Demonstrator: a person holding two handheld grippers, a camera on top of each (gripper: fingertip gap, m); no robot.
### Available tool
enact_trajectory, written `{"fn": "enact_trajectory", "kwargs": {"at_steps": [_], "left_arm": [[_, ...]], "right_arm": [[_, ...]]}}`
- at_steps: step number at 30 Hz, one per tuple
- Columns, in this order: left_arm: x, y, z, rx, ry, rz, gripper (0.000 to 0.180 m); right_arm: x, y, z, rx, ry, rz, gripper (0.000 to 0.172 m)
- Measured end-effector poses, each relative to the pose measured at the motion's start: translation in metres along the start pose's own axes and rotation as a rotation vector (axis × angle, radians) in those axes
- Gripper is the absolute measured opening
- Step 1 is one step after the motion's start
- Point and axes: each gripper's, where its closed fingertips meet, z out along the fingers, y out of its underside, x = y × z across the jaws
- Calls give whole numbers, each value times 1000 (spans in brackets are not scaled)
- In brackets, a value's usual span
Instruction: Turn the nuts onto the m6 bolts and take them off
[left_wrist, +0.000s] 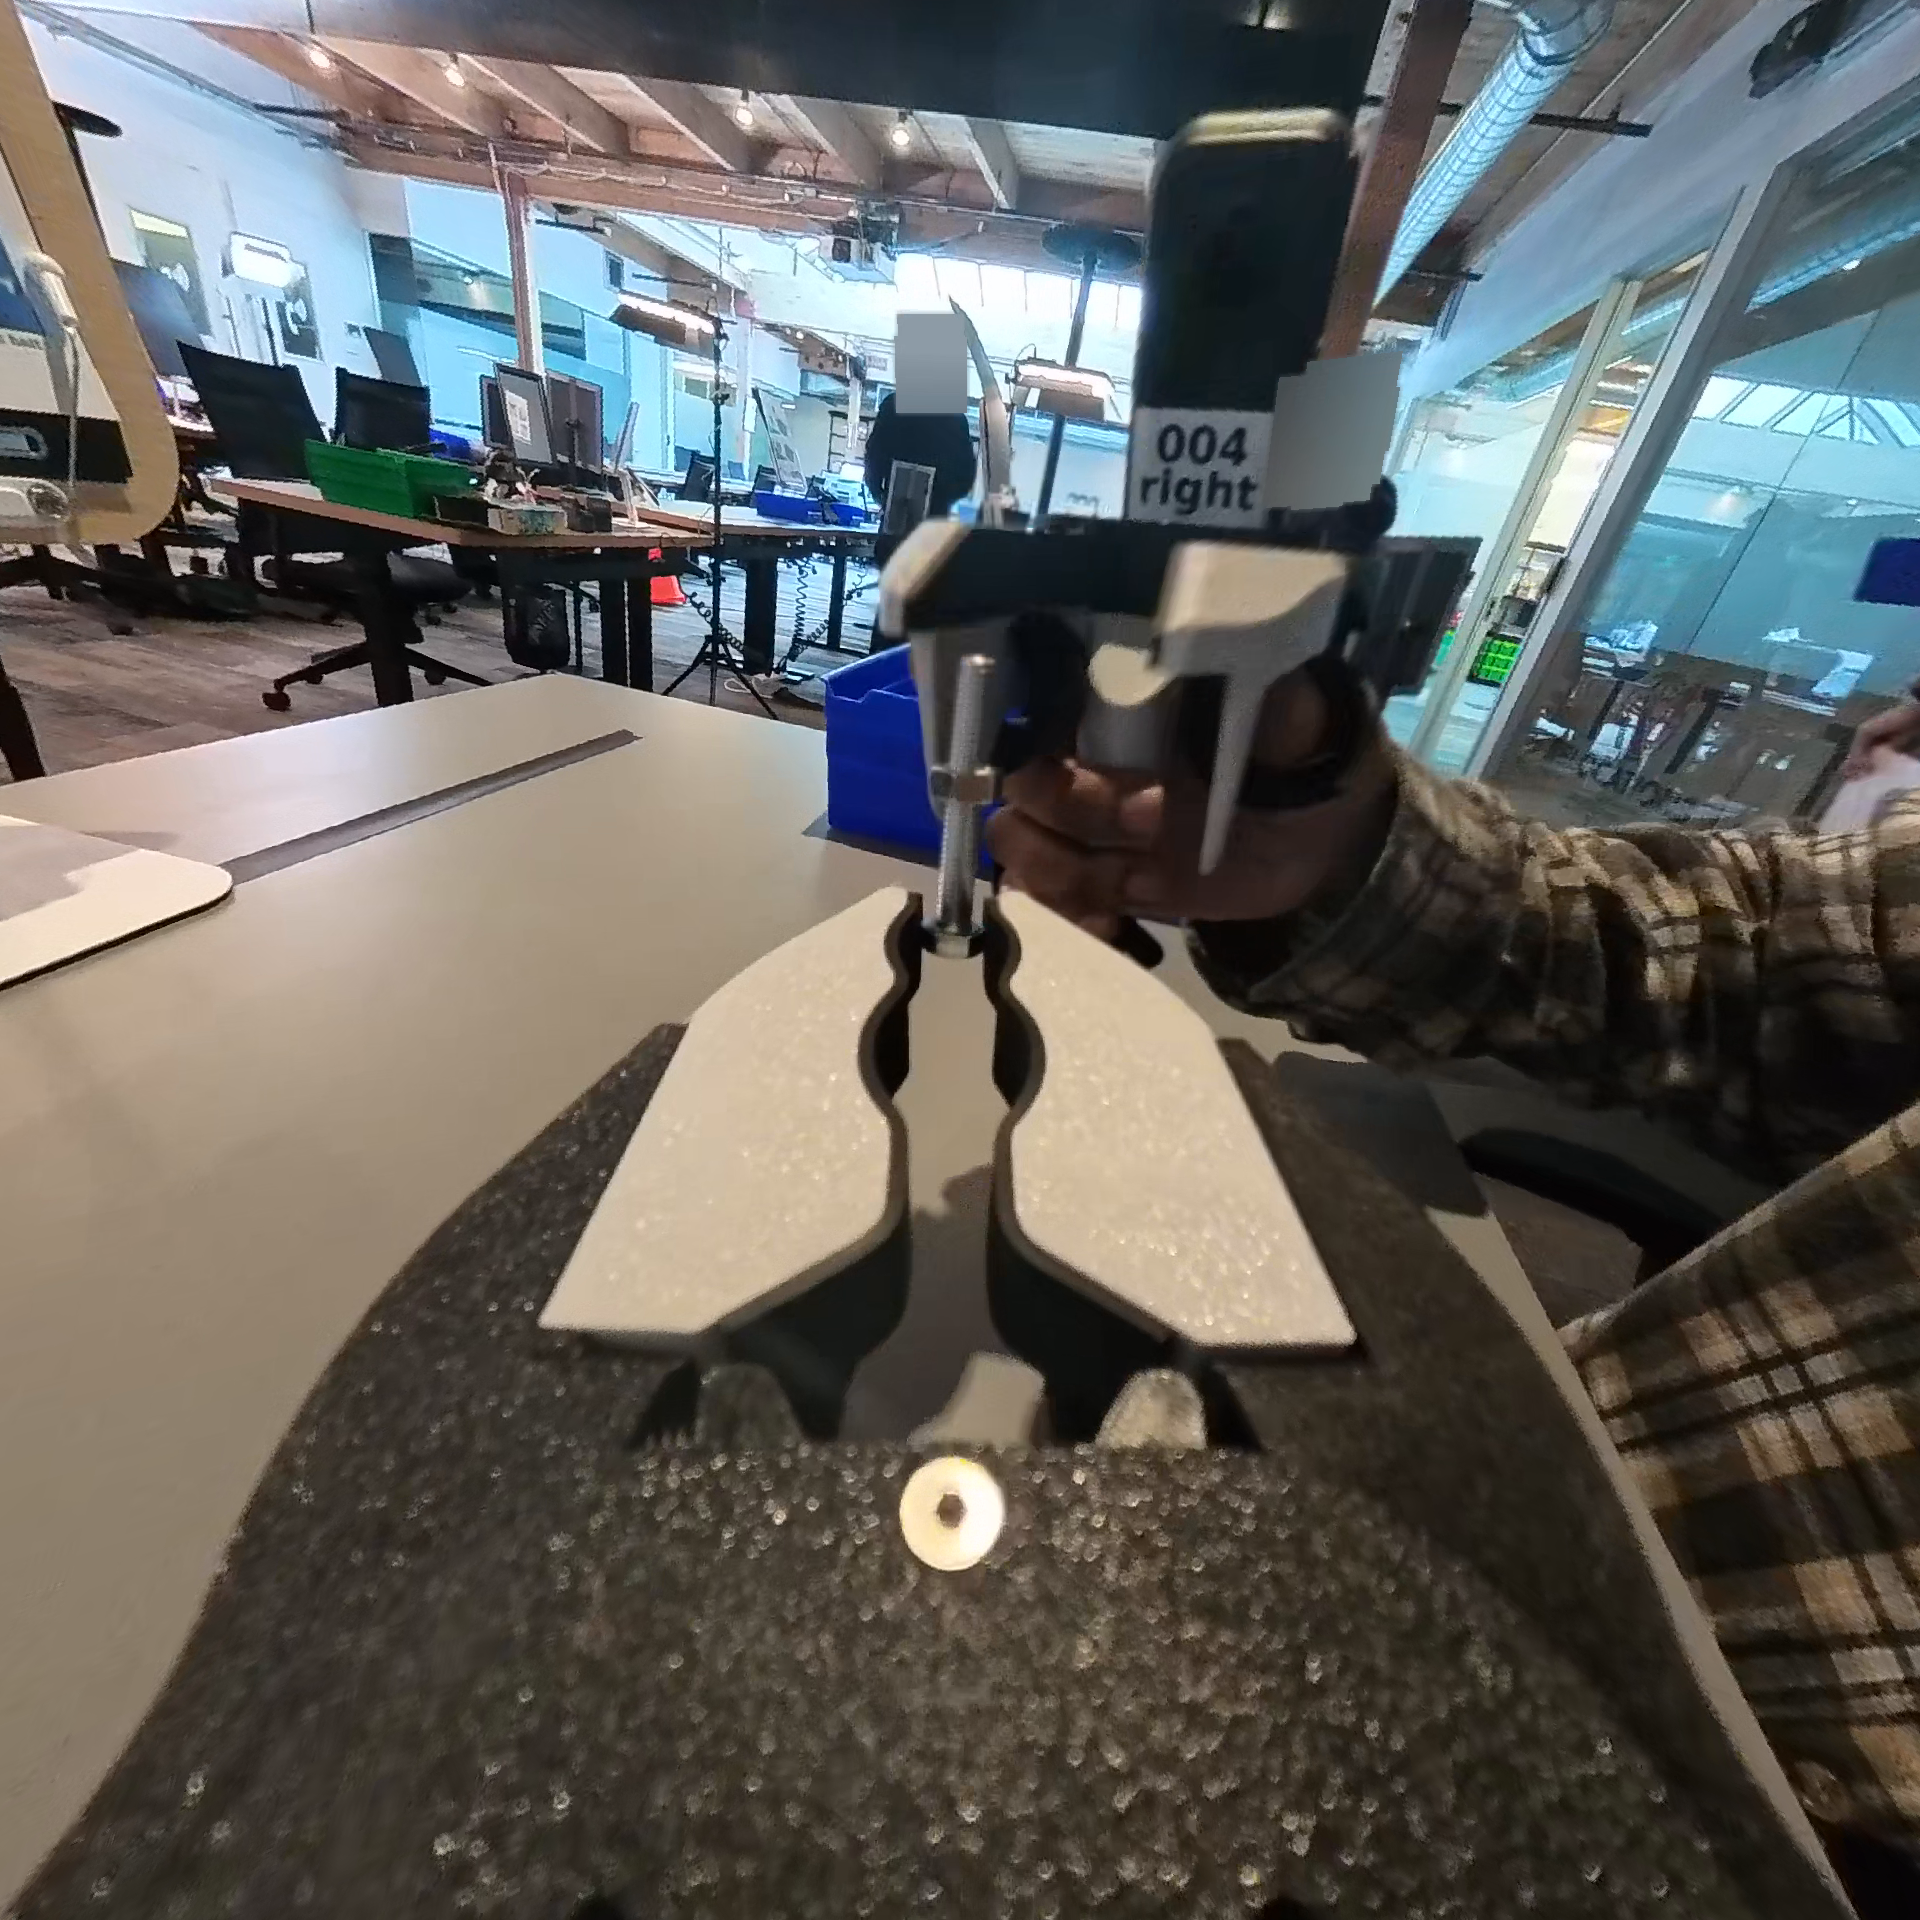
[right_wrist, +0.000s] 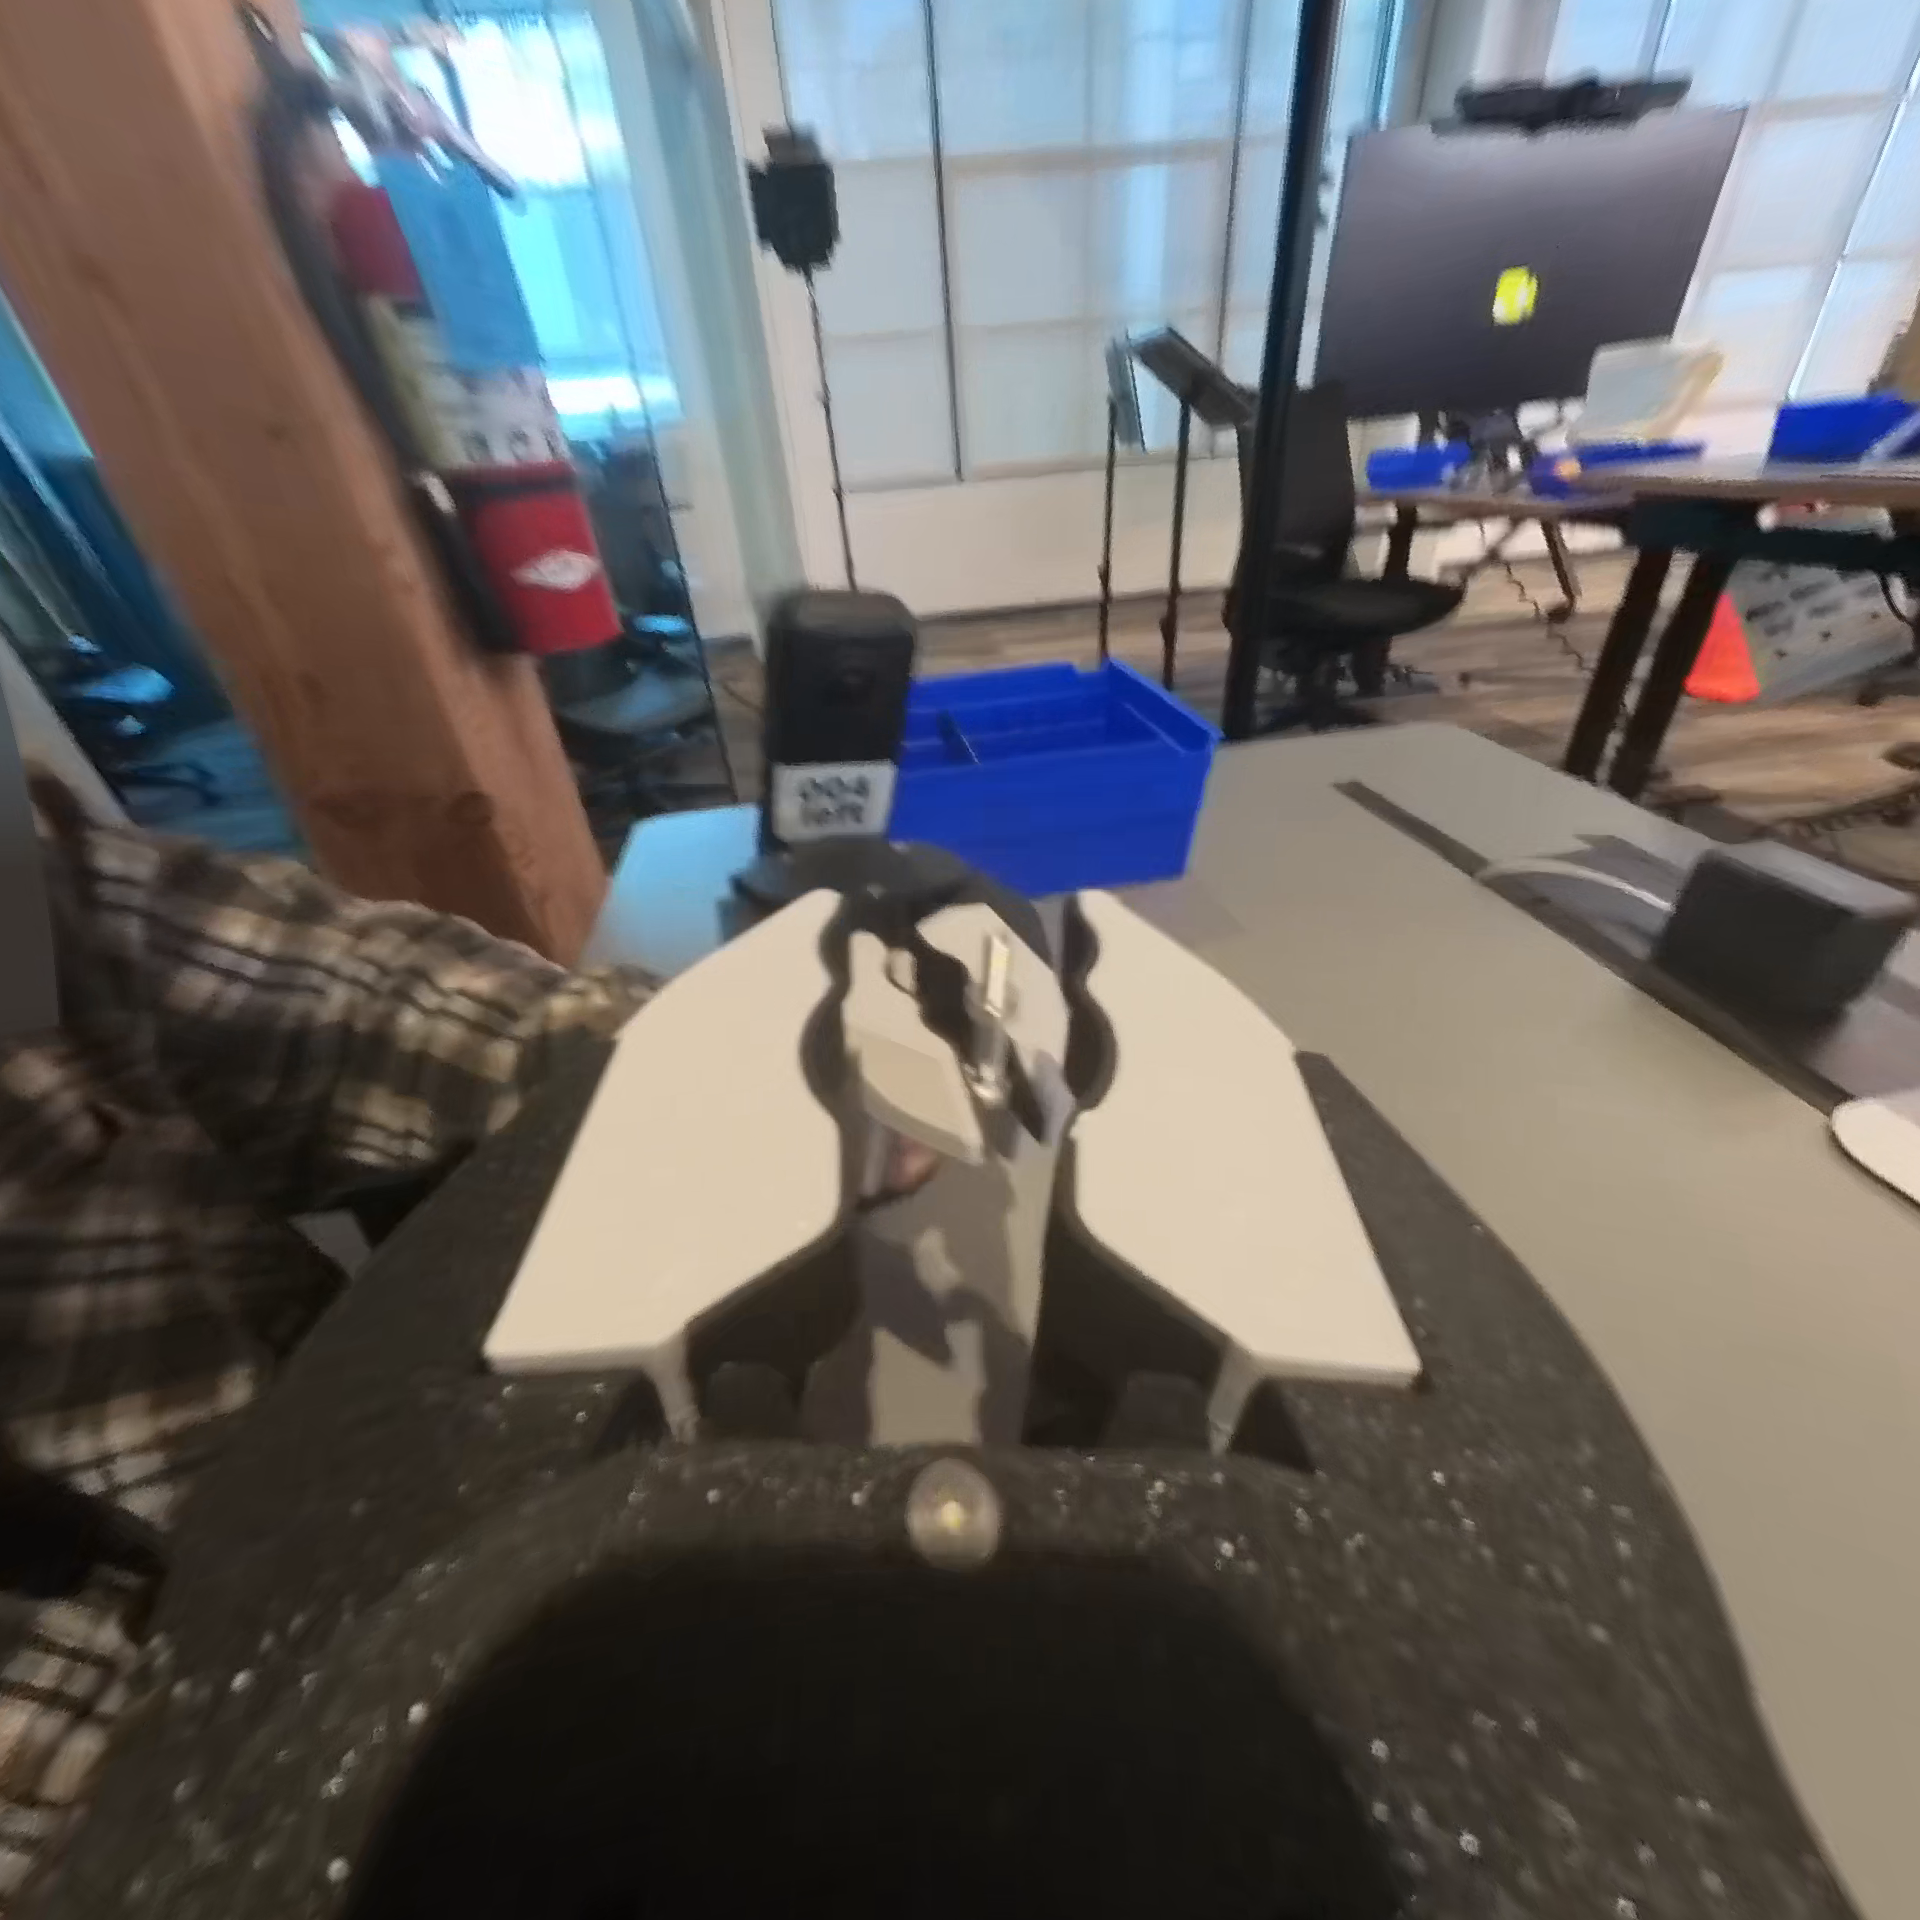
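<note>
Left hand-held gripper (left_wrist: 954, 920) is clamped on the head end of the bolt (left_wrist: 960, 790), holding it upright at frame centre above the grey worktop (left_wrist: 436, 997), likely so the thread stays fixed and exposed. The nut (left_wrist: 958, 779) sits midway up the shank. Right hand-held gripper (left_wrist: 1081, 790), jaws apart, straddles the bolt from above without gripping, one finger (left_wrist: 932, 717) just beside the nut, probably lining up to turn it.

Blue bin (right_wrist: 1039, 800), plaid sleeve (left_wrist: 1558, 935), grey table (left_wrist: 416, 935)
</note>
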Motion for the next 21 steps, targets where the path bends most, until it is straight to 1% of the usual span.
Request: {"fn": "enact_trajectory", "kwargs": {"at_steps": [6,7,9,12,13,14,15,17,19,21], "left_arm": [[3,1,1,-6,16,3,10],[4,1,2,-10,17,6,10],[7,3,3,-16,33,11,10],[19,-3,4,13,115,-8,14],[22,-3,5,11,123,-14,28],[23,-1,7,0,120,-10,45],[26,3,9,-18,127,-2,55],[33,11,14,-53,158,4,62],[38,17,17,-69,183,0,65],[41,23,20,-89,197,9,66]], "right_arm": [[4,11,9,-53,-8,-2,16],[2,13,10,-59,-22,-4,5],[1,14,11,-67,-28,11,5],[-7,7,0,-71,-10,30,5],[-8,1,-10,-66,22,25,5],[-8,-7,-26,-69,66,18,5],[-6,-17,-47,-86,125,12,5],[6,-37,-106,-146,300,-12,5],[27,-49,-184,-276,538,-19,5],[51,-44,-276,-451,808,5,5]]}}
